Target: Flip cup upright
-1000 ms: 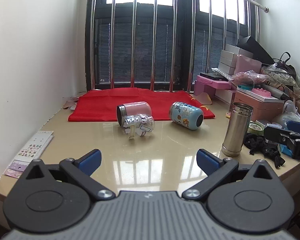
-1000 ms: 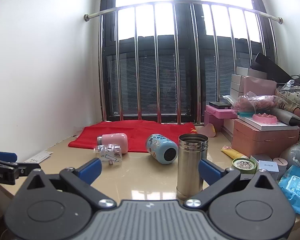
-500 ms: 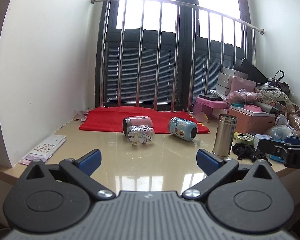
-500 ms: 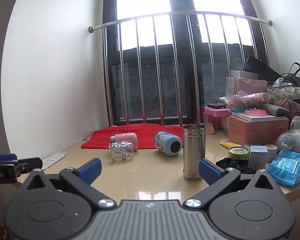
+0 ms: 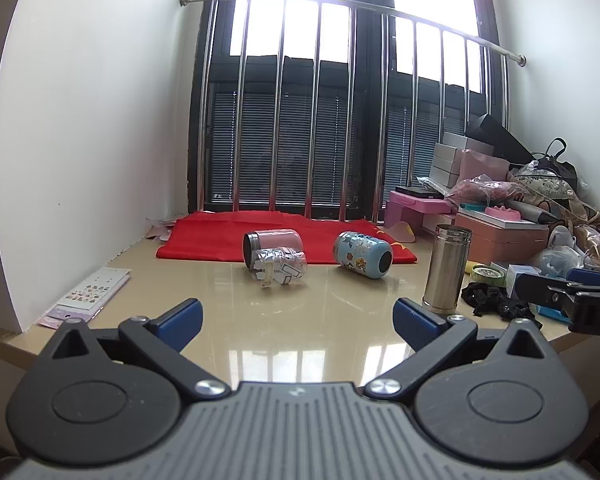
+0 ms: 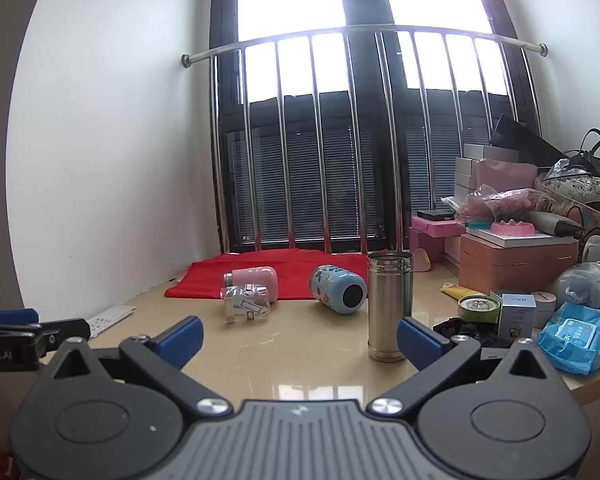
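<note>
Three cups lie on their sides on the beige table [image 5: 300, 320]: a pink cup [image 5: 273, 242], a clear patterned cup [image 5: 278, 267] in front of it, and a light blue cartoon cup [image 5: 363, 254]. They also show in the right wrist view: pink cup [image 6: 256, 280], clear cup [image 6: 246, 302], blue cup [image 6: 337, 289]. A steel tumbler [image 5: 446, 273] [image 6: 389, 306] stands upright. My left gripper [image 5: 298, 320] is open and empty, back from the cups. My right gripper [image 6: 300, 338] is open and empty, near the tumbler.
A red cloth [image 5: 284, 236] lies at the back by the barred window. Sticker sheets [image 5: 90, 292] lie at the left edge. Boxes, bags and packets [image 6: 540, 272] crowd the right side. A black cloth item [image 5: 496, 302] lies by the tumbler.
Both grippers have pulled back and risen away from the table, so the cups look smaller and farther. The cups and tumbler have not moved. Both grippers stay open.
</note>
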Tool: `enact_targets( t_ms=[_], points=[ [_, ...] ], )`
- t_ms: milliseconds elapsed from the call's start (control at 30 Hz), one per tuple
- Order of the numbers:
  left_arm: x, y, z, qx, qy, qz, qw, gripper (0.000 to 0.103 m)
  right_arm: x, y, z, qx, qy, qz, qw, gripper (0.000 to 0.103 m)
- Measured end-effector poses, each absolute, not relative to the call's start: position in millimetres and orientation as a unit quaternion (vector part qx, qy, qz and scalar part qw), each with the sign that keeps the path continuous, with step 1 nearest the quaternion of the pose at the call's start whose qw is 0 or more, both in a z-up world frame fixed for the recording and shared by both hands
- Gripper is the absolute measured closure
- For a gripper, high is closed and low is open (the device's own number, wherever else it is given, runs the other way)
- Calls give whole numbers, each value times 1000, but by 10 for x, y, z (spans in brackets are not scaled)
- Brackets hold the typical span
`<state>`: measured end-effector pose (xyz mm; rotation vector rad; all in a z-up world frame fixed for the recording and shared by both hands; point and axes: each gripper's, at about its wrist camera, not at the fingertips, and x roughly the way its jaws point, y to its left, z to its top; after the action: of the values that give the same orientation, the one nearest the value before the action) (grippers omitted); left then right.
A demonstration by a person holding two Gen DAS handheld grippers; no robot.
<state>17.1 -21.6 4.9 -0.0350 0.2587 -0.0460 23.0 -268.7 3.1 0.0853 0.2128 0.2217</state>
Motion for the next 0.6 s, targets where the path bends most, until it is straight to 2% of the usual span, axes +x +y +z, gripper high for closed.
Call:
enact_targets(
  t_ms=[600],
  points=[
    [158, -208, 27, -18, 128, -21, 991, 0, 212, -2677, 27, 35, 104, 113, 988, 0]
  ],
)
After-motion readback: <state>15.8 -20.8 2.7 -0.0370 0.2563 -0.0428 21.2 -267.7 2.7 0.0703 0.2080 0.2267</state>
